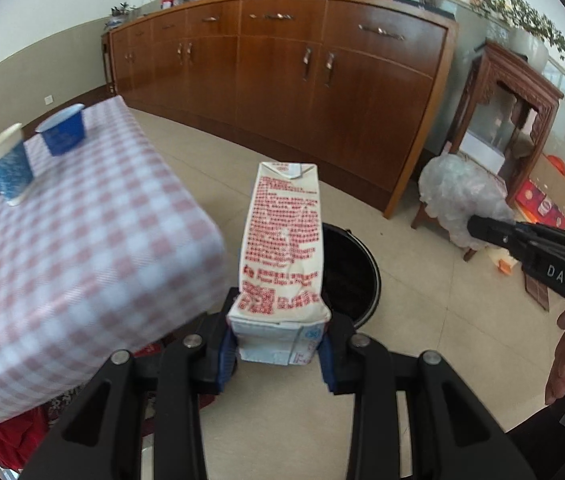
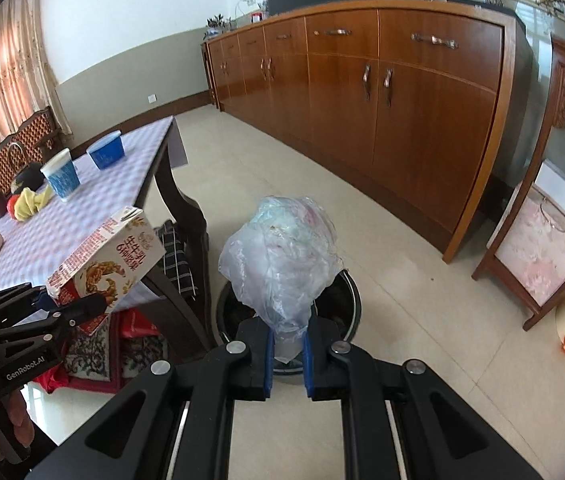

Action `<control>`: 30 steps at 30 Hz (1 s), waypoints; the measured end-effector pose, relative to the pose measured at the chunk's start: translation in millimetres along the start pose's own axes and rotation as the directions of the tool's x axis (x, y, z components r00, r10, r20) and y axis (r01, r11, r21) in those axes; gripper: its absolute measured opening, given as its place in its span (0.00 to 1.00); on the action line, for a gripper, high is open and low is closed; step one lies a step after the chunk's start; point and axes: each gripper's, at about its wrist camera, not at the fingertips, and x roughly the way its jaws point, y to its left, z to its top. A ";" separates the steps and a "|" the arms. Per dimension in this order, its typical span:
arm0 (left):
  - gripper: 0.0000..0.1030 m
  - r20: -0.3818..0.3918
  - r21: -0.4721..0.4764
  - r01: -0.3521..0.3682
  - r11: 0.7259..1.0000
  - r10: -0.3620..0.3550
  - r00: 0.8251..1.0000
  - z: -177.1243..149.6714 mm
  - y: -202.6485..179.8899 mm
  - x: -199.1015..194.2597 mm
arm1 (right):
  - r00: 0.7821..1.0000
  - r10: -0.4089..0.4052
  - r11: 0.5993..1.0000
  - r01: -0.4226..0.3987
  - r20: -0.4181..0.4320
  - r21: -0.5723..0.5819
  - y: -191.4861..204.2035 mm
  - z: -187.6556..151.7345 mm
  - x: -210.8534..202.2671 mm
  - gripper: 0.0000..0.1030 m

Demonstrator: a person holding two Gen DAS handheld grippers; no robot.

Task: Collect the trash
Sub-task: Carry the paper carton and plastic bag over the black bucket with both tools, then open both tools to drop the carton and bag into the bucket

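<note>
Right now I am carrying both pieces of trash toward the black bin (image 1: 352,276) on the floor, low and centre in both wrist views. My left gripper (image 1: 278,346) is clamped on the bottom end of a milk carton (image 1: 282,240), which is standing upright just in front of the bin's rim. My right gripper (image 2: 287,346) is pinching the neck of a crumpled clear plastic bag (image 2: 282,256), which is hanging over the bin's mouth.

I am judging the next move as the drop: bringing each load squarely above the opening and spreading the jaws, the carton needing more forward travel.

At the left of the frame, the checked tabletop (image 1: 94,240) is carrying two blue paper cups (image 1: 62,130), likely trash for later. A long wooden sideboard (image 2: 362,88) is lining the far wall across the tiled floor (image 2: 422,320).
</note>
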 end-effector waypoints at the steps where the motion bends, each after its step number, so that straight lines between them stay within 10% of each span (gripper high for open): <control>1: 0.34 -0.005 0.001 0.000 1.000 0.000 1.000 -0.9 -2.6 3.5 | 1.000 0.002 1.000 -0.002 -0.008 0.000 -3.7 -2.0 3.3 0.11; 26: 0.36 -0.254 -0.008 -0.006 1.000 0.004 0.967 -11.6 -24.1 157.4 | 0.950 0.134 0.969 -0.185 -0.281 -0.164 -42.3 -27.4 170.2 0.12; 27: 0.45 -0.265 -0.005 -0.019 1.000 0.017 0.964 -13.2 -23.5 165.0 | 0.950 0.116 0.966 -0.176 -0.291 -0.188 -41.3 -29.8 177.9 0.26; 28: 0.56 -0.275 -0.008 -0.025 1.000 0.022 0.961 -14.6 -21.6 169.3 | 0.949 0.085 0.966 -0.154 -0.304 -0.209 -42.2 -33.5 186.8 0.74; 29: 0.72 -0.286 -0.017 -0.026 1.000 0.020 0.958 -16.6 -20.6 173.7 | 0.946 0.053 0.966 -0.130 -0.321 -0.225 -44.9 -38.3 194.6 1.00; 30: 0.79 -0.283 -0.018 -0.036 0.999 0.030 0.959 -18.8 -20.2 174.0 | 0.947 0.044 0.966 -0.122 -0.320 -0.228 -48.9 -41.9 197.5 0.99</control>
